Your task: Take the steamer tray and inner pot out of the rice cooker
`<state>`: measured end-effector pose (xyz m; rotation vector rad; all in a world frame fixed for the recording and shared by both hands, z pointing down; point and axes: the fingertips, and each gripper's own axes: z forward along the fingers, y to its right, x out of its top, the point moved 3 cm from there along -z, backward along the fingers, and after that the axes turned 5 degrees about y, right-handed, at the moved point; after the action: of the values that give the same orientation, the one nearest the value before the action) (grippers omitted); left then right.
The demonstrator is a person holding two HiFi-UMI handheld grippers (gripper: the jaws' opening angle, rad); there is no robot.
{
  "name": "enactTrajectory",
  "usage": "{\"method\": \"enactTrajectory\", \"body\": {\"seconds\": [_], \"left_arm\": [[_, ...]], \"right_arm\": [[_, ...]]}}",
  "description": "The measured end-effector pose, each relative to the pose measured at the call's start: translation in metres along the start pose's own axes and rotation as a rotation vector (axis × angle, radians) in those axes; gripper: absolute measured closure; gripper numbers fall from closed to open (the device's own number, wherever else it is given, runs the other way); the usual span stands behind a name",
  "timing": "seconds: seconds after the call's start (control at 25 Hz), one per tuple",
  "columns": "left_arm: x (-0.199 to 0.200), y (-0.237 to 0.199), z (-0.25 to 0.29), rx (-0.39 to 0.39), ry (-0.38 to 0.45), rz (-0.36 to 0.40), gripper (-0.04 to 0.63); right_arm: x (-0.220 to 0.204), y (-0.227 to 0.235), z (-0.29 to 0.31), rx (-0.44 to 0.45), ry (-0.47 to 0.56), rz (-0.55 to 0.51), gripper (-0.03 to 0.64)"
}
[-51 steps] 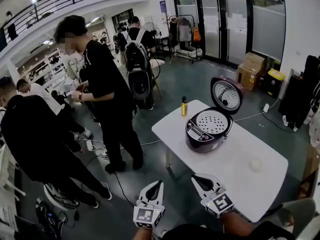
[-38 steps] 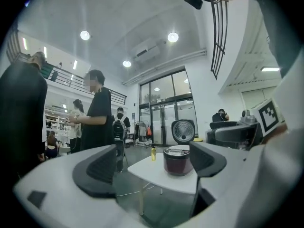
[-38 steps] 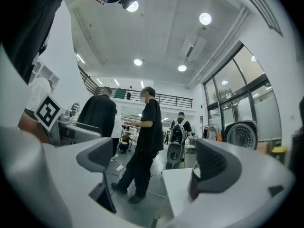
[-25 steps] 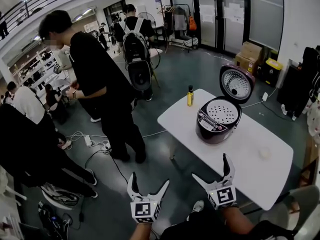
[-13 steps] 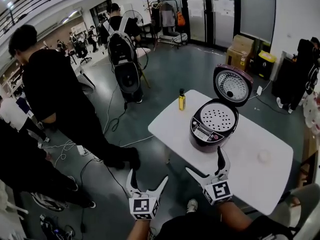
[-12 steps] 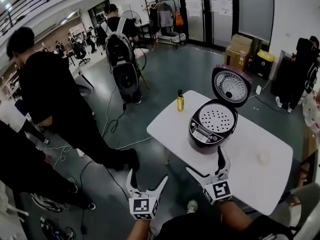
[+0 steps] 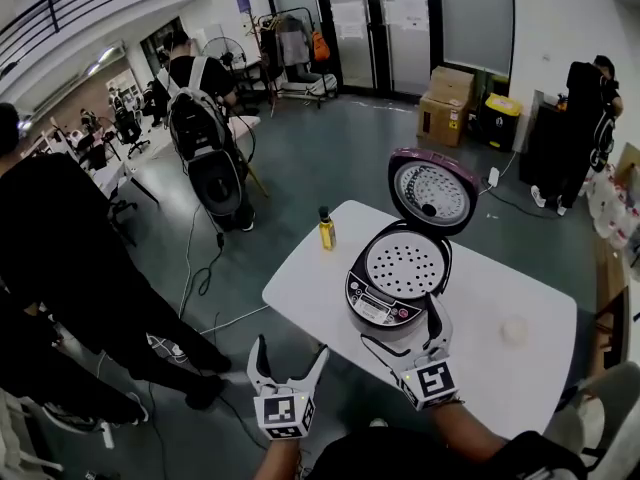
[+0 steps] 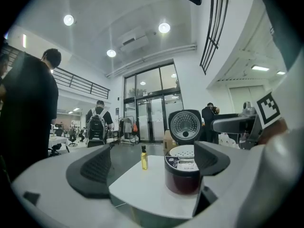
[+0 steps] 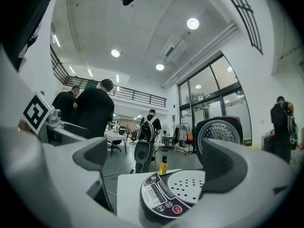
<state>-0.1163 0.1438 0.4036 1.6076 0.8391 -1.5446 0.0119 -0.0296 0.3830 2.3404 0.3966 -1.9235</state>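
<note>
A dark maroon rice cooker (image 7: 390, 298) stands on the white table (image 7: 500, 288) with its lid (image 7: 432, 190) up. The white perforated steamer tray (image 7: 405, 264) lies in its mouth and hides the inner pot. My right gripper (image 7: 405, 326) is open just in front of the cooker's control panel, touching nothing; in the right gripper view the tray (image 9: 190, 186) sits between and beyond its jaws (image 9: 159, 163). My left gripper (image 7: 291, 352) is off the table's near-left edge. Its jaws have just been closing a little but stand open and empty. The cooker (image 8: 183, 175) lies ahead of it.
A small yellow bottle (image 7: 327, 230) stands at the table's far left edge. A pale round object (image 7: 513, 330) lies on the right side of the table. People in black (image 7: 60, 258) stand at left, another with a backpack (image 7: 200, 138) farther off. Cables run over the floor.
Both grippers have come forward to the table. The right one now reaches the cooker's front, and the left one is near the table's edge. The cooker looks larger and nearer.
</note>
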Motion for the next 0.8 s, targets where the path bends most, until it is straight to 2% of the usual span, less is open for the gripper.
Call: {"method": "enactTrajectory", "body": {"seconds": [0.36,0.56,0.8], "left_arm": [[-0.015,0.010,0.077,-0.099,-0.036,0.006,0.060],[-0.024,0.014,0.127,-0.181,-0.052,0.007,0.060],[-0.023,0.021,0.195,-0.298,-0.071,0.013,0.060]], "right_arm": [[-0.030,0.050,0.025,-0.073,-0.040,0.005,0.025],[-0.046,0.071,0.040,-0.128,-0.066,-0.009,0.025],[-0.048,0.106,0.063,-0.236,-0.086,-0.043,0.025]]}}
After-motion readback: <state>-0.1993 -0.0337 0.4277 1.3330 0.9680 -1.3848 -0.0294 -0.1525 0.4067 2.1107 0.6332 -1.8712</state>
